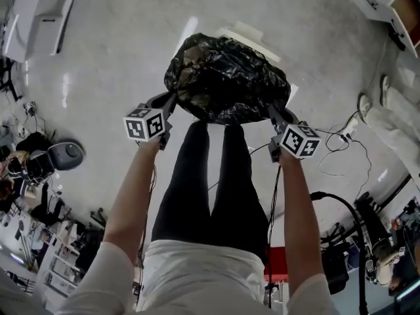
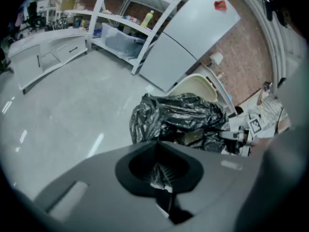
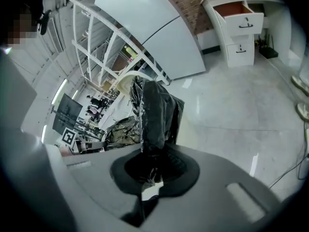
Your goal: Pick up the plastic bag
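the left gripper [image 1: 164, 113] and right gripper [image 1: 279, 125] each pinch an edge of the black plastic bag [image 1: 226, 77] – it hangs at upper centre, above the floor [image 1: 98, 58] – and the thin film could slip or tear under its load.

- Head view: from the person's head, facing steeply down past arms and legs to the floor [image 1: 98, 44]; plastic bag [image 1: 226, 77] near, upper centre.
- Left gripper view: rides on the left gripper [image 2: 161, 177], looks along its jaws, tilted down towards the shelves [image 2: 111, 23]; bag very close.
- Right gripper view: rides on the right gripper [image 3: 149, 180], faces the drawer cabinet [image 3: 241, 28]; bag almost at the lens.
- Shared: all three catch the bag; both gripper views share the shelves and the white panel [image 2: 193, 37], and each sees the other's marker cube [image 2: 254, 124].
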Demonstrator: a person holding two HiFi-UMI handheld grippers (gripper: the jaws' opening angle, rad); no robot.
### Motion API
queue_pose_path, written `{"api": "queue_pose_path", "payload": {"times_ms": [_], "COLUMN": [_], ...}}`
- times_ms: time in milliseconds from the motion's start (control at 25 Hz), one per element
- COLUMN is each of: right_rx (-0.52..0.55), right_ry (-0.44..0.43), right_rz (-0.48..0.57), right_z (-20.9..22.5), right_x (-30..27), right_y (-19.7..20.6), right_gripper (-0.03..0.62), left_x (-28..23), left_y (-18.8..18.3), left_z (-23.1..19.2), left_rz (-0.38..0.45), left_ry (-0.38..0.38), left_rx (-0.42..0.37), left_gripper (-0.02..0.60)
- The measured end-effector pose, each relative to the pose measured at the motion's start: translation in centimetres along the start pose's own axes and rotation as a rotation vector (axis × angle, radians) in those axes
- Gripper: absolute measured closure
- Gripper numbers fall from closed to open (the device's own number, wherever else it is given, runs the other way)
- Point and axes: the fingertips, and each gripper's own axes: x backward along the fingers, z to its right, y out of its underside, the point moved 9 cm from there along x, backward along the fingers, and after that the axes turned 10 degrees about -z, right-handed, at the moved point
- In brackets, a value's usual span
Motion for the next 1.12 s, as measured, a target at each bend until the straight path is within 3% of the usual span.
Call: {"api": "queue_pose_path", "payload": {"times_ms": [400, 880, 1120], "right_rx": [0.174, 0.32, 0.388], "right_ry": [0.034, 0.036, 0.008], "right_rz": [-0.021, -0.04, -0.037], "right_z": [-8.9, -15.7, -17.4], "right_x": [9.7, 19.4, 23.3], "right_y": [-1.9, -3.8, -2.4], "right_gripper": [0.592, 0.592, 0.592], "left_x": [11.9, 22.3, 25.6], "left_y": [-0.4, -0.5, 0.9], "left_z": [8.8, 17.7, 21.7], "left_rz": [0.072, 0.098, 0.136], "left_ry": [-0.007, -0.011, -0.015], "left_rx": [-0.088, -0.2, -0.246], "left_gripper": [0.575, 0.575, 0.575]}}
